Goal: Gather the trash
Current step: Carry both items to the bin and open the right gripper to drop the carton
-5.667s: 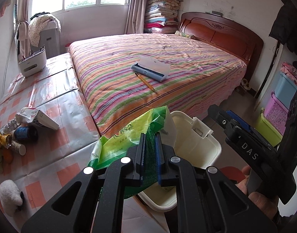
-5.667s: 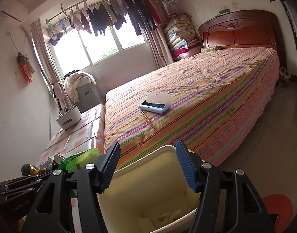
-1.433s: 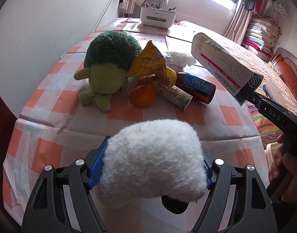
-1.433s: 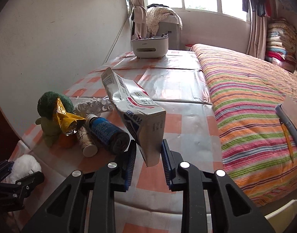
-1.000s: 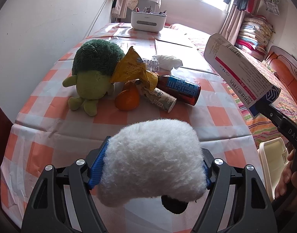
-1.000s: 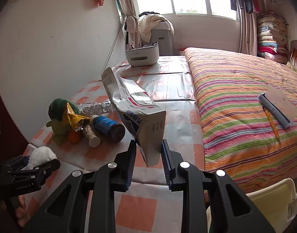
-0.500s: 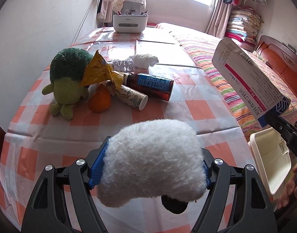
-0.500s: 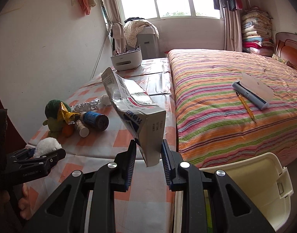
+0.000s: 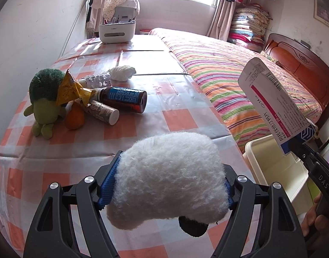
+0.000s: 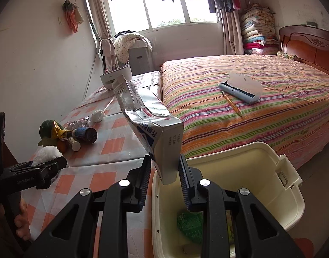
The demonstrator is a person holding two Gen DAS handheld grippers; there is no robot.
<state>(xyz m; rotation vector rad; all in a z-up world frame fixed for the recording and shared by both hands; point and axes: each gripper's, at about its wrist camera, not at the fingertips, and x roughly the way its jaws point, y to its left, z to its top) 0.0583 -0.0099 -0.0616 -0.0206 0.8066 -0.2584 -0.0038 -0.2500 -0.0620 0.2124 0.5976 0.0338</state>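
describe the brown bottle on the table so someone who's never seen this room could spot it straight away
Start at the checked orange and white table beside the striped bed, and find the cluster of things near the wall with the green plush toy. The brown bottle lies on its side at that cluster's bed-side edge. Its dark amber glass and blue label set it apart from the smaller pale tube in front of it.

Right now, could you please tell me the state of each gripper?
Left gripper: closed on the white fluffy toy.
Right gripper: closed on the crumpled medicine box, above the cream bin.
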